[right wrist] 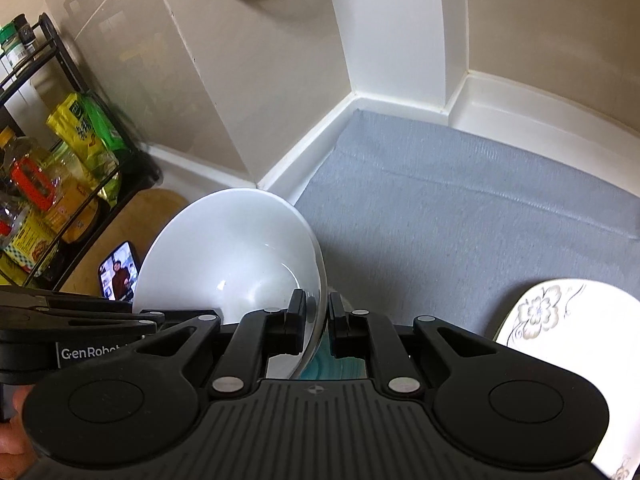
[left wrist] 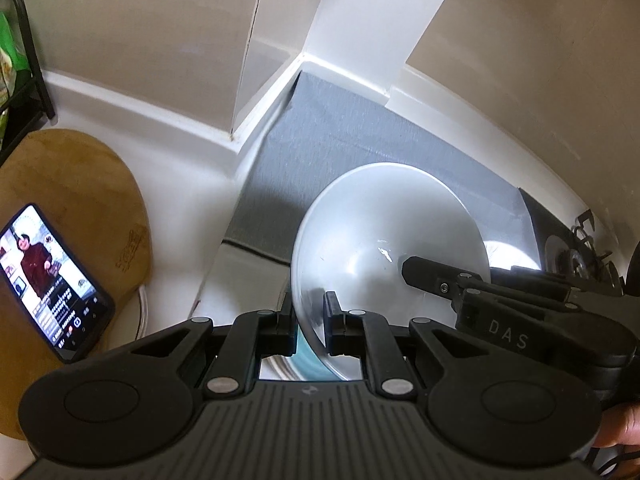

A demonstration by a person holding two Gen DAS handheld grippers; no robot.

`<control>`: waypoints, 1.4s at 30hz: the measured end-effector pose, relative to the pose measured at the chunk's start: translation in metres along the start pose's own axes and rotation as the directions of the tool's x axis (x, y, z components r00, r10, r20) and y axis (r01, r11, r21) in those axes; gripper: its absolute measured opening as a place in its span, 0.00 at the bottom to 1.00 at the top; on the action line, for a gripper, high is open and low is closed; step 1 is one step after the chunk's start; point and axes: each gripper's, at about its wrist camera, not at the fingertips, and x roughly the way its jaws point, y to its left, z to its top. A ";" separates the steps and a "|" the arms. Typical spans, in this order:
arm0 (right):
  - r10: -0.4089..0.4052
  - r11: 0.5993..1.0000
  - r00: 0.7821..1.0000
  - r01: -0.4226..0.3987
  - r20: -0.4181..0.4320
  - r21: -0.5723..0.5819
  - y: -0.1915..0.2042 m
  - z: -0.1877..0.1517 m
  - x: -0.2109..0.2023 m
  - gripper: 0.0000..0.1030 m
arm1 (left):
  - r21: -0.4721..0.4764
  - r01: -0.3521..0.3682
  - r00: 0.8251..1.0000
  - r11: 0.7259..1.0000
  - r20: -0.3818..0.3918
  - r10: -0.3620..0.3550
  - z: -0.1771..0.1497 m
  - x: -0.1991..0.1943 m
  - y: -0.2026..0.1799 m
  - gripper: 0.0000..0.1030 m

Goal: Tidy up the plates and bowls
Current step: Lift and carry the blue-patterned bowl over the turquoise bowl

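Note:
A white bowl [left wrist: 384, 232] is held tilted above the grey mat [left wrist: 340, 140]. My left gripper [left wrist: 309, 304] is shut on its left rim. My right gripper [right wrist: 317, 305] is shut on the opposite rim of the same bowl [right wrist: 228, 248]; it also shows in the left wrist view [left wrist: 424, 276], reaching into the bowl from the right. A teal-striped dish [right wrist: 336, 364] shows just under the bowl, mostly hidden. A white plate with a flower pattern [right wrist: 560, 320] lies on the mat [right wrist: 460, 208] at the lower right.
A wooden cutting board [left wrist: 68, 200] with a lit phone [left wrist: 52, 280] lies on the white counter to the left. A black rack [right wrist: 60, 168] holds oil bottles and packets. A gas stove [left wrist: 576, 248] is at the right. Walls and a white corner column [right wrist: 384, 28] are behind the mat.

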 end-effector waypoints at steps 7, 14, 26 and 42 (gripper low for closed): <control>-0.014 1.000 0.999 0.014 -0.041 0.009 -0.006 -0.011 0.009 0.12 | 0.007 -0.002 0.999 1.000 -0.047 0.002 -0.008 0.013 -0.003 0.14; -0.006 1.000 0.998 0.007 -0.065 0.020 -0.011 -0.017 0.019 0.12 | 0.019 -0.017 0.997 1.000 -0.070 0.018 -0.013 0.023 -0.003 0.14; -0.012 1.000 0.997 0.013 -0.077 0.022 -0.012 -0.017 0.027 0.12 | 0.019 -0.015 0.996 1.000 -0.087 0.016 -0.012 0.033 -0.004 0.15; -0.039 0.999 0.996 0.039 -0.077 -0.009 -0.004 -0.018 0.027 0.16 | 0.006 -0.034 0.998 0.999 -0.053 0.034 -0.008 0.024 -0.006 0.17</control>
